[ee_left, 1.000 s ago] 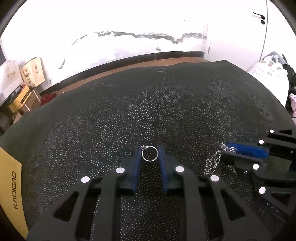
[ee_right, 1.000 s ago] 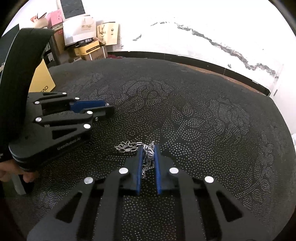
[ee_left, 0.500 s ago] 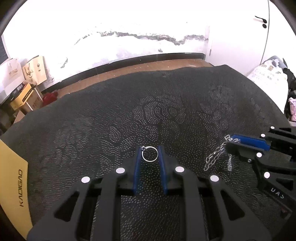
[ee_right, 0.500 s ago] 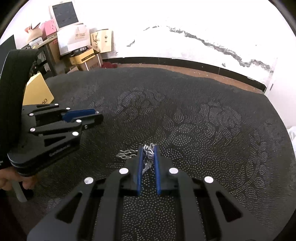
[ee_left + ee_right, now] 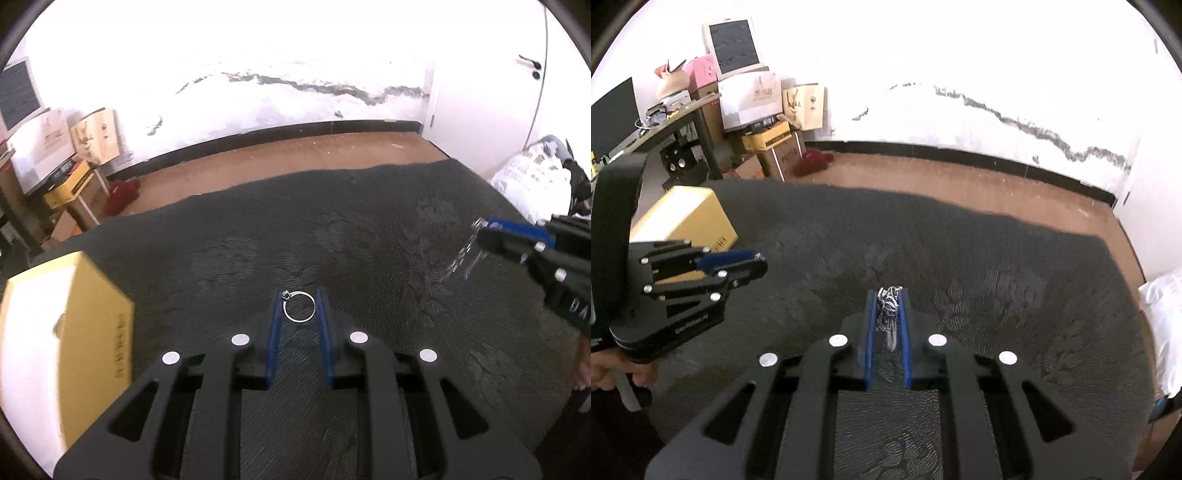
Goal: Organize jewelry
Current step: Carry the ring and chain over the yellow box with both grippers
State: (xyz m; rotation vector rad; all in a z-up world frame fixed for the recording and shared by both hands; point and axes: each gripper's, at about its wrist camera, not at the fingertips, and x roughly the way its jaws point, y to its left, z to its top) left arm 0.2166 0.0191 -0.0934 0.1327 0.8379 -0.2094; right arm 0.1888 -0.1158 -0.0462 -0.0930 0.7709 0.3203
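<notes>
My left gripper (image 5: pixel 298 295) is shut on a thin silver ring (image 5: pixel 299 306) with a small stone, held between its blue pads above the dark patterned cloth (image 5: pixel 369 236). My right gripper (image 5: pixel 890 293) is shut on a silver chain (image 5: pixel 889 302), which bunches at the tips and hangs between the fingers. In the left wrist view the right gripper (image 5: pixel 480 230) shows at the right edge with the chain (image 5: pixel 461 258) dangling, blurred. In the right wrist view the left gripper (image 5: pixel 759 264) shows at the left.
A yellow box (image 5: pixel 66 332) stands on the cloth at the left; it also shows in the right wrist view (image 5: pixel 683 221). Beyond the cloth's far edge are brown floor (image 5: pixel 295 155), a white wall, and stacked boxes (image 5: pixel 764 122) at the left. White bags (image 5: pixel 532 181) lie at the right.
Both grippers have risen from the cloth with the ring and the chain. The chain now hangs free. More of the floor and the yellow box has come into view.
</notes>
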